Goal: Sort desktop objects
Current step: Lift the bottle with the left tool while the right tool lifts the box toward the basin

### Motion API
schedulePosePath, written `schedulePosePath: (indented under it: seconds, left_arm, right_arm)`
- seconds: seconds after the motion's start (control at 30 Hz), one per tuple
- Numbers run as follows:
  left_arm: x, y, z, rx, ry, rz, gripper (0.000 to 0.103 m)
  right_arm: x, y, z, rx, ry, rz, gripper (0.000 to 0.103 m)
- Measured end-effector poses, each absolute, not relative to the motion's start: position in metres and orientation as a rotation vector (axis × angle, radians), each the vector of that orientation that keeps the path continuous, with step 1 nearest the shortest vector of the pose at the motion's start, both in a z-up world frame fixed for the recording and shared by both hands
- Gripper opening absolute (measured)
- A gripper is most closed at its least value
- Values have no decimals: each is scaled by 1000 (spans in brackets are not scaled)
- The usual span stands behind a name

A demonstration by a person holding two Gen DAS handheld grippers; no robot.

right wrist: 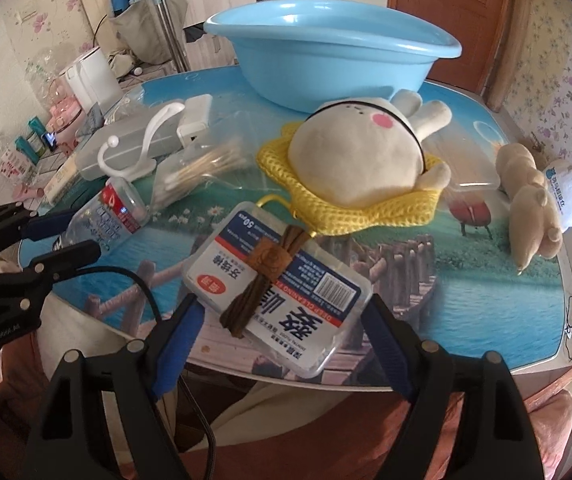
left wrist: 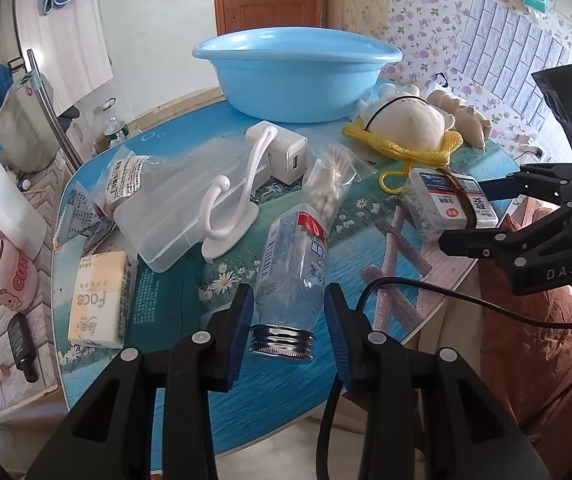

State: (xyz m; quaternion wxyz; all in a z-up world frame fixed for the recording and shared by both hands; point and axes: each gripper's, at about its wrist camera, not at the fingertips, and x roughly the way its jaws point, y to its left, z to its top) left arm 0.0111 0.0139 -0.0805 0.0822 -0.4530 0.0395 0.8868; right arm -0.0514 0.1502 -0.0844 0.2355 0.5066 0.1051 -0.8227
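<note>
The clear plastic bottle (left wrist: 294, 268) lies on its side near the front edge of the table (left wrist: 189, 364), its threaded silver neck pointing at six o'clock, straight into the left gripper (left wrist: 289, 328). The blue-padded jaws stand apart on either side of the neck; whether either pad touches the plastic, I cannot tell. Off at three o'clock, the right gripper (right wrist: 281, 336) has its jaws spread wide around the floss-pick box (right wrist: 273, 292), which sits at the table's near rim with a brown cord (right wrist: 261, 276) lying across its lid (knotted round it or just draped, I cannot tell).

From the bottle, at twelve o'clock, a bag of cotton swabs (left wrist: 332, 184) lies just beyond its base. At eleven sit a white hook (left wrist: 229, 208) on a clear plastic case (left wrist: 173, 208) and a white charger (left wrist: 286, 156). At nine lies a tissue pack (left wrist: 97, 300). Farther back at twelve stands the blue basin (left wrist: 286, 76), and at one o'clock a cream plush toy (left wrist: 406, 124) rests on a yellow knitted mat (left wrist: 418, 152).
</note>
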Motion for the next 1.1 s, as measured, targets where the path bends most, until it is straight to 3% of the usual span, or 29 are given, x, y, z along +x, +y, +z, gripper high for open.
schedulePosePath:
  seconds: [0.13,0.43,0.73,0.83,0.87,1.1]
  left_arm:
    - [8,17,-83,-1370,132,2647,37]
    - [-2,27,-92,-1371,171,2643,40]
    - [-4,29,-92,-1345,142,2631,40]
    - [-3,24,-87,-1330,76,2626,40]
    - [-1,24,-84,-1315,87,2639,40]
    - [3,16,-67,-1280,46,2667,40]
  right_arm:
    - [-51,155,-84,1396,309,-2277,82]
    - [-50,154,-91,1468,253,-2314,94]
    - [-49,131,-98,1434,289,-2377,97]
    - [-49,131,-97,1427,284,-2388,95]
    - [-49,132,-95,1414,282,-2390,87]
    - [-48,141,-83,1392,224,-2342,87]
